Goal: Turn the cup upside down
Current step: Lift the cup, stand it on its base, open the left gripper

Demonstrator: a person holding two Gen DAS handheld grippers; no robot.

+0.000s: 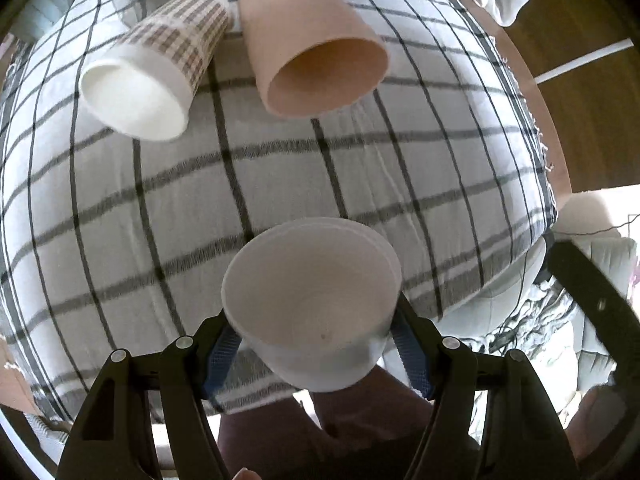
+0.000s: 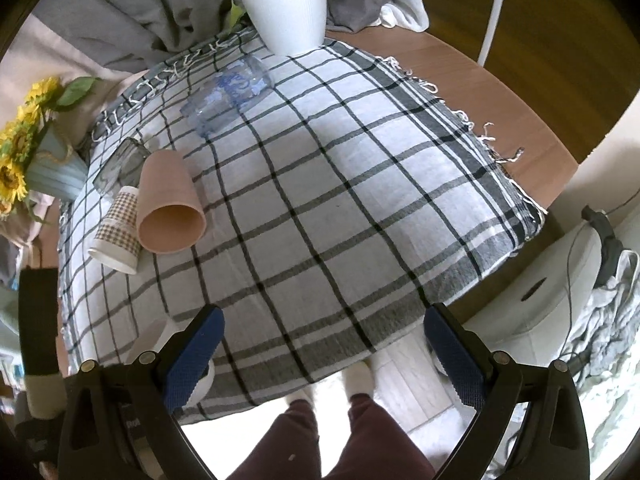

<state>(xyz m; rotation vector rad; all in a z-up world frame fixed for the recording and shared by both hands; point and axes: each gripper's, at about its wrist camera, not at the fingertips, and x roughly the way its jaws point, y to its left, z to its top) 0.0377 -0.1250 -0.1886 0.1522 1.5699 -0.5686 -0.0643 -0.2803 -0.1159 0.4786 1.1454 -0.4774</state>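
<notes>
My left gripper [image 1: 312, 332] is shut on a white cup [image 1: 312, 300], held above the near edge of the checked cloth [image 1: 280, 184], its mouth facing up and away from the camera. The blue pads [image 1: 222, 356] press its lower wall from both sides. In the right wrist view a bit of the same white cup [image 2: 150, 340] shows behind the left finger. My right gripper [image 2: 322, 344] is open and empty, above the cloth's near edge [image 2: 320, 240].
A checked paper cup [image 1: 152, 68] and a tan cup [image 1: 316, 56] lie on their sides at the far left of the cloth. A clear glass [image 2: 230, 94] with blue lettering lies beyond. A white plant pot [image 2: 286, 10] and sunflowers [image 2: 20, 148] stand at the back.
</notes>
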